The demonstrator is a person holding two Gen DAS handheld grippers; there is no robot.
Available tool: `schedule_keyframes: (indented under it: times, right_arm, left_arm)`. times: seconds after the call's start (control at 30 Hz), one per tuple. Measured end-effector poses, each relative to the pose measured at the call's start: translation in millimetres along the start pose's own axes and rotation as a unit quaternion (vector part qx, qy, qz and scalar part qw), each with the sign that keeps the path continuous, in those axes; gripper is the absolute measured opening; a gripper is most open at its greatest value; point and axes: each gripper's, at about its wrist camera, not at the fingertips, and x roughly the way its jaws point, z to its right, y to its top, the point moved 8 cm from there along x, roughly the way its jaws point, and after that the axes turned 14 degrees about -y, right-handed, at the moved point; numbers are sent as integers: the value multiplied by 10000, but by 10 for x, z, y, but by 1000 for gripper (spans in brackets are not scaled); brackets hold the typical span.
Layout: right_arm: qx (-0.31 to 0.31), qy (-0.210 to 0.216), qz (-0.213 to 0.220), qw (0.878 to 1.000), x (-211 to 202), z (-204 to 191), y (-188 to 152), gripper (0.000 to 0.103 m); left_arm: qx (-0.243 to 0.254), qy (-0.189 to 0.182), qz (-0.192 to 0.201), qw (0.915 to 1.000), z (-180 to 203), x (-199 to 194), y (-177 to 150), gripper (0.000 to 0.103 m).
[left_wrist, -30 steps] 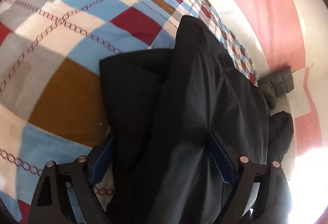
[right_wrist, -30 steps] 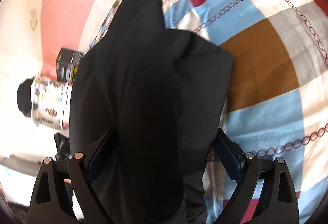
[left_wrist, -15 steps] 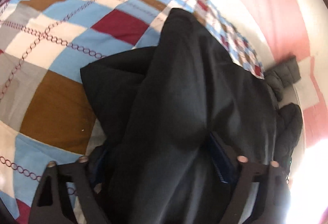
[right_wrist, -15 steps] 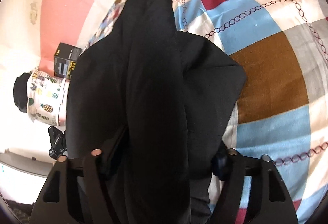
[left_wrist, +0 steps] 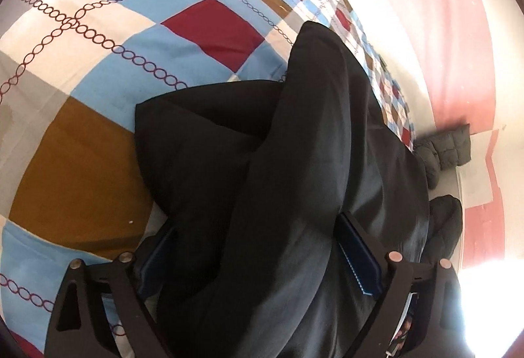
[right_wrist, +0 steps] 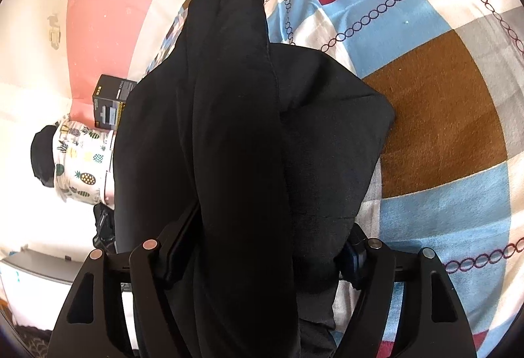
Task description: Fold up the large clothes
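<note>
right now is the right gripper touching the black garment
Touching. The right wrist view shows the black garment bunched between both fingers of the right gripper, cloth pressed against each pad with no gap.

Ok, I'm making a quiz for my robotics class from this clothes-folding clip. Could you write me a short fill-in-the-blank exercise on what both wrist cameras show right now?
1. The garment bunched between the fingers of the left gripper is ____ in colour.
2. The garment lies on a checked bedspread printed with lines of ____ links.
3. In the right wrist view, the white fabric beside the bed is printed with ____.
4. The right gripper is ____ on the garment.

Missing words: black; chain; pineapples; shut
</note>
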Motion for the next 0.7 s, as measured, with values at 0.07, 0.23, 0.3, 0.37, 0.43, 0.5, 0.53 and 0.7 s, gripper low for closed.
schedule_keyframes:
  times: [0.07,0.23,0.3,0.37,0.43,0.5,0.53,0.7]
  right_arm:
    - [-20,-68,22,10000,-10,-15,-5,72]
    - [-169,-304,187,9992,-92,-132,-14,53]
    - [-269,-475,254,9982,-133,-211,-11,46]
    - [-371,-665,334,9965,-207,-295,-4,41]
    - [-443,-756,439,9952,-292,-378,0,39]
    - [-539,-800,604,9935,-423,-510,-3,37]
    - [-574,-801,674,9929,-481,-563,-7,37]
    - [-824,-800,954,9888,-727,-859,-54,35]
  left_arm:
    - [110,45,-1,9999,37,-36,-43,85]
    - [592,127,36,9982,216,-158,-146,55]
    - [738,245,29,9970,303,-189,-147,46]
    - [932,352,32,9950,416,-230,-137,41]
    - [1080,374,51,9934,530,-289,-124,37]
    - [1173,330,118,9925,650,-385,-117,34]
    - [1203,290,153,9922,701,-431,-109,33]
    - [1446,102,285,9890,1012,-602,-95,32]
